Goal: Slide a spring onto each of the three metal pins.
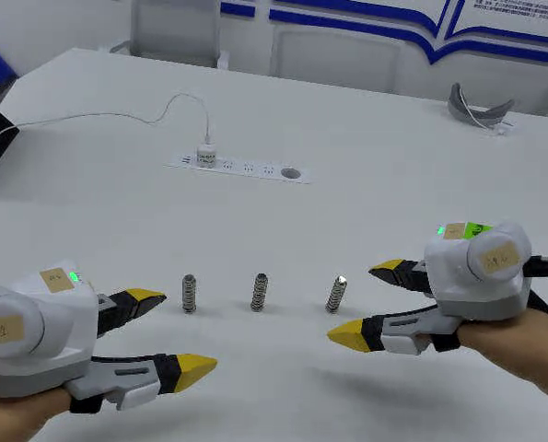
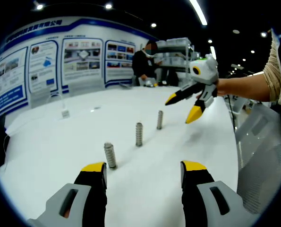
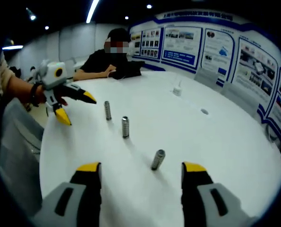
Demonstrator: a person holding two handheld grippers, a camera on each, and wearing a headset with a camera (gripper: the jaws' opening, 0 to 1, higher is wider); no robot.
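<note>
We are holding the left gripper (image 1: 183, 330) and the right gripper (image 1: 355, 302) empty beside a row of three springs

We are seeing the left spring (image 1: 190, 293), the middle spring (image 1: 260, 292) and the right spring (image 1: 336, 294) standing apart in a line on the white table (image 1: 366, 193), the right one leaning a little with a bright metal tip at its top; we cannot make out pins inside the other two. The left gripper is hovering near the left spring, fingers spread wide around nothing, and the right gripper is hovering just beside the right spring, fingers likewise spread. A power strip (image 1: 241, 168) is lying farther back
</note>
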